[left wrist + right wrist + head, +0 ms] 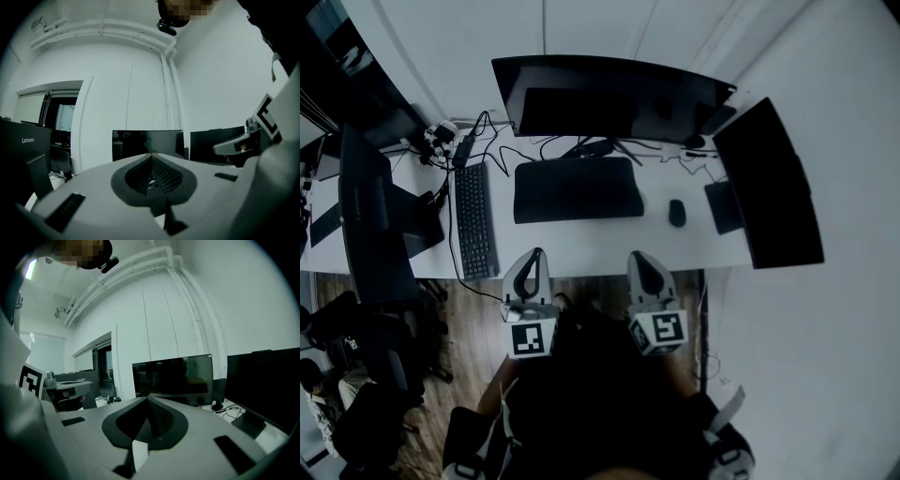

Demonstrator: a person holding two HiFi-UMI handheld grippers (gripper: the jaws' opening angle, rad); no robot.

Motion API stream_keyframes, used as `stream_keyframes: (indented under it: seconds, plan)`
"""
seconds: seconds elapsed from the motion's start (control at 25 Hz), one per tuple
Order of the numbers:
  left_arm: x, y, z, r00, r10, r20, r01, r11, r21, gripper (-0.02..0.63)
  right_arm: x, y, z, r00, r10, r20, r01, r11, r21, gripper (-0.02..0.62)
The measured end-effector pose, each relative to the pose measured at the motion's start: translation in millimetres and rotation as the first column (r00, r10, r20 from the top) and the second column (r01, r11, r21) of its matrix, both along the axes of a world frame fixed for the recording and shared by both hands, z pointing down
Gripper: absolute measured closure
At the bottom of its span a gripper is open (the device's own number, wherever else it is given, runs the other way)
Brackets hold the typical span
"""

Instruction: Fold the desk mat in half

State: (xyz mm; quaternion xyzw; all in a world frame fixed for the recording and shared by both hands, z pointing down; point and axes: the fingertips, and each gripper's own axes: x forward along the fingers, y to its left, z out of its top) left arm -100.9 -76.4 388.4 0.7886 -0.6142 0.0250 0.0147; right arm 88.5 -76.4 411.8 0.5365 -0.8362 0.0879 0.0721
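Observation:
The desk mat (577,189) is a dark rectangle lying flat on the white desk (581,246), in front of the middle monitor (609,98). My left gripper (536,253) hangs at the desk's front edge, below the mat's left part, shut and empty. My right gripper (637,256) is level with it, below the mat's right part, also shut with nothing in it. Neither touches the mat. In the left gripper view the jaws of the left gripper (151,155) meet and point at the monitor (147,144). The right gripper (146,400) does the same, and its own body hides the mat.
A black keyboard (474,220) lies lengthwise left of the mat, with cables (492,141) behind it. A mouse (677,213) sits to the mat's right. A second monitor (769,187) stands at the right and another monitor (366,220) at the left. Wooden floor (469,328) and chairs lie below.

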Motion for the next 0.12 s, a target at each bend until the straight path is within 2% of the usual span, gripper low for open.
stream_keyframes:
  seconds: [0.12]
  plan:
    - [0.2,-0.6,1.3,1.000,-0.001,-0.001,0.001,1.000,-0.008,0.598,-0.7,0.1,1.2,1.000,0.001,0.002,-0.001,1.000,-0.008,0.589]
